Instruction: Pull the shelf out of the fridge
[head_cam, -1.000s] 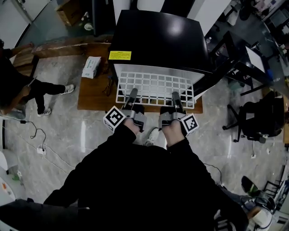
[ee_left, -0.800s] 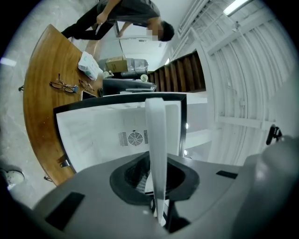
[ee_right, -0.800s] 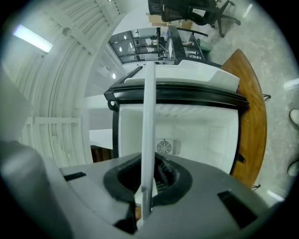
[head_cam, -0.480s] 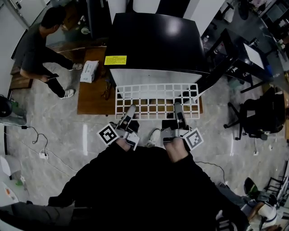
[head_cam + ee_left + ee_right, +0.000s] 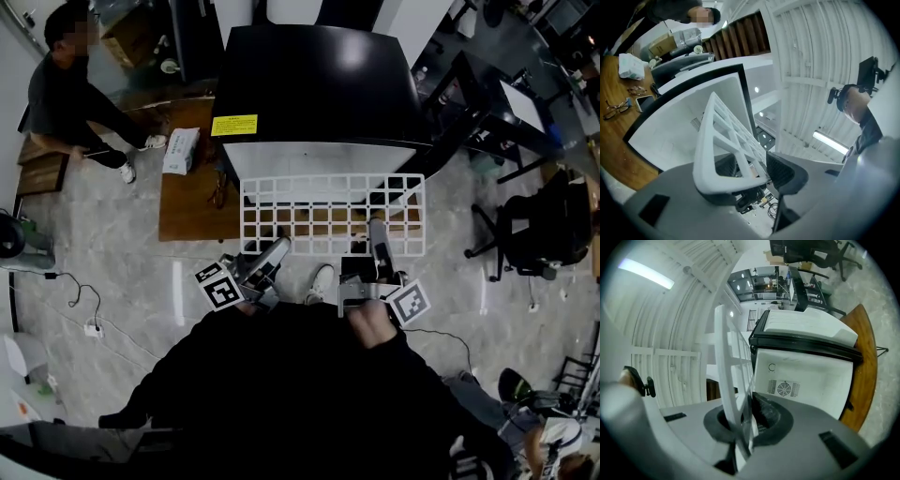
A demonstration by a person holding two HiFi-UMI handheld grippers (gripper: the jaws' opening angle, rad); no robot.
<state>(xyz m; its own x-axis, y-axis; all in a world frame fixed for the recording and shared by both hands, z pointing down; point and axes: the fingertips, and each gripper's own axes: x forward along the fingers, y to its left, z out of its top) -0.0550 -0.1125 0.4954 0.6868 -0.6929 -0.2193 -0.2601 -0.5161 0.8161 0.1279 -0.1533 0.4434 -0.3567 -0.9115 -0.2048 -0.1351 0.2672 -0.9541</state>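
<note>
The white wire shelf (image 5: 330, 214) sticks out of the front of the black-topped fridge (image 5: 314, 80), most of its grid showing. My right gripper (image 5: 377, 230) is shut on the shelf's near edge at the right; in the right gripper view both pads clamp the white rim (image 5: 731, 366). My left gripper (image 5: 278, 246) is at the near left corner, and its jaws have just been opening. In the left gripper view the shelf rim (image 5: 719, 140) lies against one jaw while the other pad (image 5: 785, 171) stands apart from it.
The fridge stands on a low wooden platform (image 5: 192, 202) with a tissue pack (image 5: 180, 148) and glasses (image 5: 616, 108) on it. A person (image 5: 70, 94) crouches at the far left. A black desk (image 5: 506, 122) and an office chair (image 5: 539, 234) are at the right.
The shelf has slid further out of the fridge toward me with both grippers drawing back. The left gripper has rolled and its jaws have opened. The person at the left has shifted.
</note>
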